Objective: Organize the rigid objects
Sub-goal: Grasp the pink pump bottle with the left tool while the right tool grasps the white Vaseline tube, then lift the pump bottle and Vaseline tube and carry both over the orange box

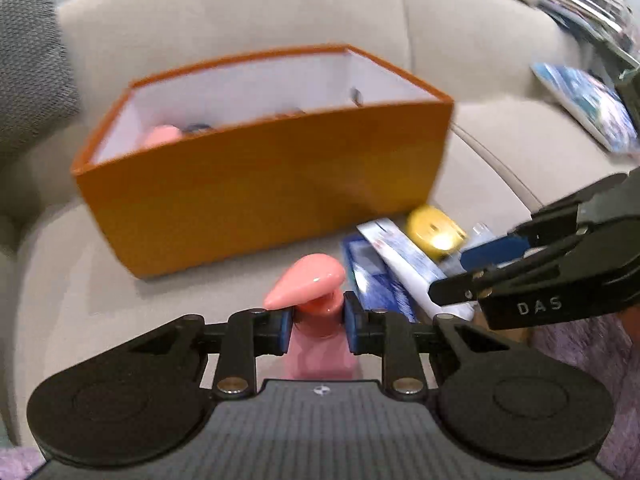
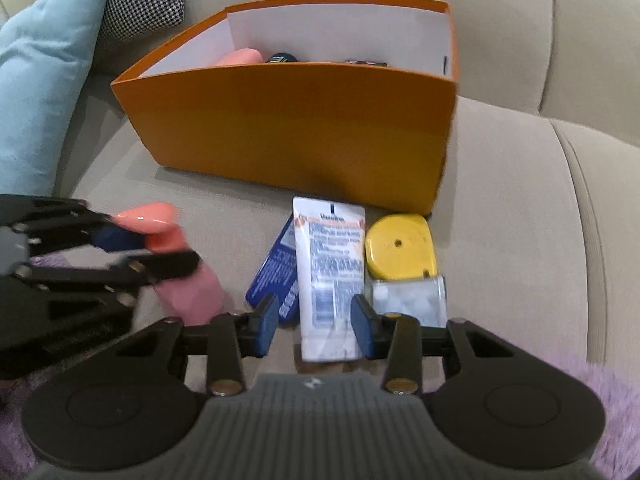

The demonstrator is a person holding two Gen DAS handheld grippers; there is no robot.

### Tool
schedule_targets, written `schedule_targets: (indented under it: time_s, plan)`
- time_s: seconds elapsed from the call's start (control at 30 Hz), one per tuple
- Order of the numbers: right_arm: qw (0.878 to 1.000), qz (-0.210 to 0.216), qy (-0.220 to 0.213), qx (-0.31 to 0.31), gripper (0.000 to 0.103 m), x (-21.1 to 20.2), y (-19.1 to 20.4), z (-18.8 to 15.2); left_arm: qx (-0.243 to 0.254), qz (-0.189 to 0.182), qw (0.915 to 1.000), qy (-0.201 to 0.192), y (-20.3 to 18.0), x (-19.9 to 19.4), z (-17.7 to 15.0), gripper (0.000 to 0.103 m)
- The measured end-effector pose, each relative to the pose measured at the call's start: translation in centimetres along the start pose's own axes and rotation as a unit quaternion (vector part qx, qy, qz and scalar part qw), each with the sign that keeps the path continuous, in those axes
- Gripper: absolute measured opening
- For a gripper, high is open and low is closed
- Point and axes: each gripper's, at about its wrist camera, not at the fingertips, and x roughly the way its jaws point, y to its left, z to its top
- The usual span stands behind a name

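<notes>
The left claw is clamped on the neck of a pink pump bottle, held above the beige sofa seat before the orange box. The right claw stands apart, straddling a white Vaseline tube without pressing it, beside a yellow tape measure and a blue packet.

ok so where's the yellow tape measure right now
The yellow tape measure lies on the sofa seat by the orange box's near right corner, just right of the white Vaseline tube, above a clear packet.
</notes>
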Motion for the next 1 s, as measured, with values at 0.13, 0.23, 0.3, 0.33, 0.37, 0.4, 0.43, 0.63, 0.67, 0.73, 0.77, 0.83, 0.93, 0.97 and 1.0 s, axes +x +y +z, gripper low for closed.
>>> schedule_targets:
  time_s: [0.13, 0.23, 0.3, 0.33, 0.37, 0.4, 0.43, 0.63, 0.67, 0.73, 0.77, 0.83, 0.93, 0.97, 1.0]
  plan:
    - [1.0, -0.014, 0.012, -0.01, 0.043, 1.4, 0.2, 1.4, -0.021, 0.007, 0.9997, -0.009, 0.9, -0.1, -0.2, 0.029]
    - [1.0, -0.018, 0.024, -0.006, 0.043, 2.5, 0.2, 2.2, -0.04, 0.005, 0.9992, -0.007, 1.9, 0.3, -0.8, 0.029]
    - [0.999, -0.02, 0.034, -0.001, 0.043, 3.2, 0.2, 2.6, -0.052, 0.002, 0.9985, -0.015, 2.2, 0.4, -1.2, 0.029]
    - [0.999, -0.021, 0.038, -0.001, 0.043, 3.5, 0.2, 2.7, -0.06, 0.0, 0.998, -0.02, 2.5, 0.3, -1.3, 0.029]
    - [0.999, -0.024, 0.04, -0.002, 0.045, 3.8, 0.4, 2.9, -0.067, -0.001, 0.9975, -0.022, 2.7, 0.3, -1.4, 0.029]
    - [0.999, -0.028, 0.041, -0.004, 0.045, 4.0, 0.4, 3.0, -0.076, -0.002, 0.9968, -0.026, 2.9, 0.3, -1.5, 0.029]
    - [0.999, -0.033, 0.041, -0.007, 0.045, 4.2, 0.4, 3.1, -0.083, -0.003, 0.9961, -0.03, 3.0, 0.2, -1.5, 0.029]
    - [0.997, -0.048, 0.053, -0.008, 0.046, 5.4, 0.9, 3.7, -0.113, -0.015, 0.9925, -0.044, 4.1, 0.6, -1.7, 0.029]
    - [0.997, -0.051, 0.053, -0.008, 0.041, 5.3, 0.9, 3.8, -0.117, -0.017, 0.992, -0.045, 4.2, 0.5, -1.8, 0.029]
    - [0.997, -0.051, 0.053, -0.003, 0.041, 5.2, 0.9, 3.9, -0.118, -0.02, 0.9917, -0.047, 4.3, 0.5, -1.9, 0.029]
    - [0.997, -0.05, 0.051, 0.003, 0.038, 5.1, 0.8, 3.8, -0.119, -0.021, 0.9916, -0.048, 4.3, 0.5, -2.0, 0.029]
    - [0.998, -0.056, 0.037, -0.005, 0.024, 4.3, 1.1, 3.8, -0.122, -0.023, 0.9911, -0.048, 4.5, 0.4, -2.1, 0.029]
    - [0.997, -0.072, 0.028, -0.026, 0.019, 3.0, 2.1, 4.0, -0.135, -0.028, 0.9893, -0.049, 5.1, 0.5, -2.3, 0.029]
    - [0.997, -0.072, 0.025, -0.026, 0.018, 2.5, 2.4, 4.0, -0.141, -0.03, 0.9883, -0.05, 5.2, 0.5, -2.3, 0.029]
    - [0.997, -0.071, 0.022, -0.028, 0.018, 1.9, 2.8, 4.0, -0.145, -0.031, 0.9876, -0.05, 5.4, 0.5, -2.4, 0.029]
